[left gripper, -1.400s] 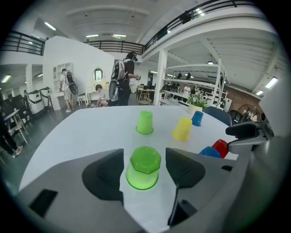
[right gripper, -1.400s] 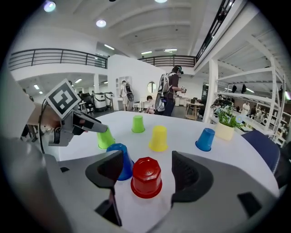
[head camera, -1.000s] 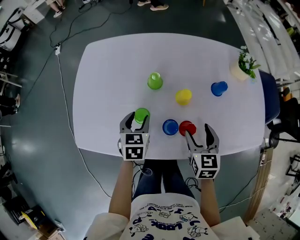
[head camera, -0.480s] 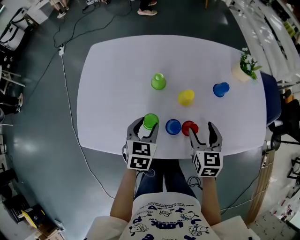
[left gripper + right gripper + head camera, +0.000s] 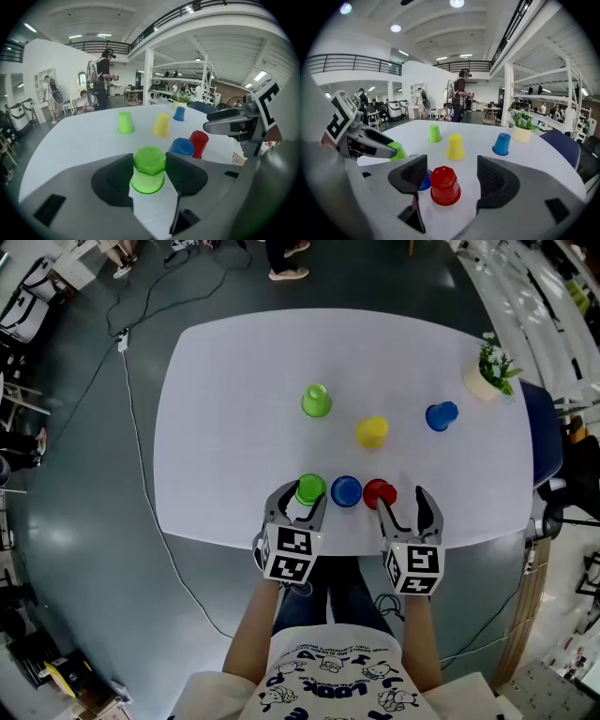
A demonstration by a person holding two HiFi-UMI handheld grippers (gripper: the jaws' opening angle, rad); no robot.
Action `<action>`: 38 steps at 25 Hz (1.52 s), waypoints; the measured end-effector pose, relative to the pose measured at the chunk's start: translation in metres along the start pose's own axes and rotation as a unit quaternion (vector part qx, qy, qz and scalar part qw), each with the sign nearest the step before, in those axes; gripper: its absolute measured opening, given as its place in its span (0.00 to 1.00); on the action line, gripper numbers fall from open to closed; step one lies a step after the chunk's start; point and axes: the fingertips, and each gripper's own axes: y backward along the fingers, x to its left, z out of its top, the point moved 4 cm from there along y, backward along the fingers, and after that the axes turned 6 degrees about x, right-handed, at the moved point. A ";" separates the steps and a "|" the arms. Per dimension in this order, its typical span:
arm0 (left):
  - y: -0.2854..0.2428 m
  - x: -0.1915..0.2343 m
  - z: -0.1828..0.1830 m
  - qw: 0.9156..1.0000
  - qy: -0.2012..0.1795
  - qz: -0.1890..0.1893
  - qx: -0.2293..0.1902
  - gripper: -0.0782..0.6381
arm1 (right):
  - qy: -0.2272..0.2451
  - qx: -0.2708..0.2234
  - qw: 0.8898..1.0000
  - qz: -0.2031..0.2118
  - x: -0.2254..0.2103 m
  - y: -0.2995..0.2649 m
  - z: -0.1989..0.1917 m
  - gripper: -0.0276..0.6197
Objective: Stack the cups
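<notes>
A light green cup [image 5: 310, 489] [image 5: 149, 169] stands upside down between the fingers of my left gripper [image 5: 301, 500] [image 5: 149, 159], whose pads press on both its sides; I cannot tell if it is off the table. Just right of it stand a blue cup [image 5: 346, 491] [image 5: 182, 146] and a red cup [image 5: 379, 493] [image 5: 445, 185], all upside down near the table's front edge. My right gripper [image 5: 399, 503] [image 5: 451, 174] is open around the red cup, with gaps on both sides. Farther back are a second green cup [image 5: 316, 401], a yellow cup [image 5: 372, 432] and another blue cup [image 5: 441, 415].
The cups stand on a white table [image 5: 234, 381] with rounded corners. A small potted plant [image 5: 490, 371] stands at its far right edge. Cables run over the grey floor at the left. People stand far behind the table in both gripper views.
My left gripper has moved right with the green cup in it, so the cup now sits right beside the blue cup. The right gripper has stayed around the red cup.
</notes>
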 end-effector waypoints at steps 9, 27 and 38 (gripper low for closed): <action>-0.014 -0.007 -0.006 1.000 -0.004 -0.005 0.012 0.43 | -0.006 0.002 1.000 -0.014 -0.012 0.000 -0.004 0.58; -0.007 -0.006 0.005 1.000 0.009 0.005 -0.006 0.50 | -0.007 -0.017 1.000 -0.023 -0.032 -0.009 0.019 0.58; 0.016 0.017 0.032 0.998 0.032 0.036 -0.039 0.50 | 0.025 -0.016 0.999 0.025 -0.039 -0.057 0.078 0.58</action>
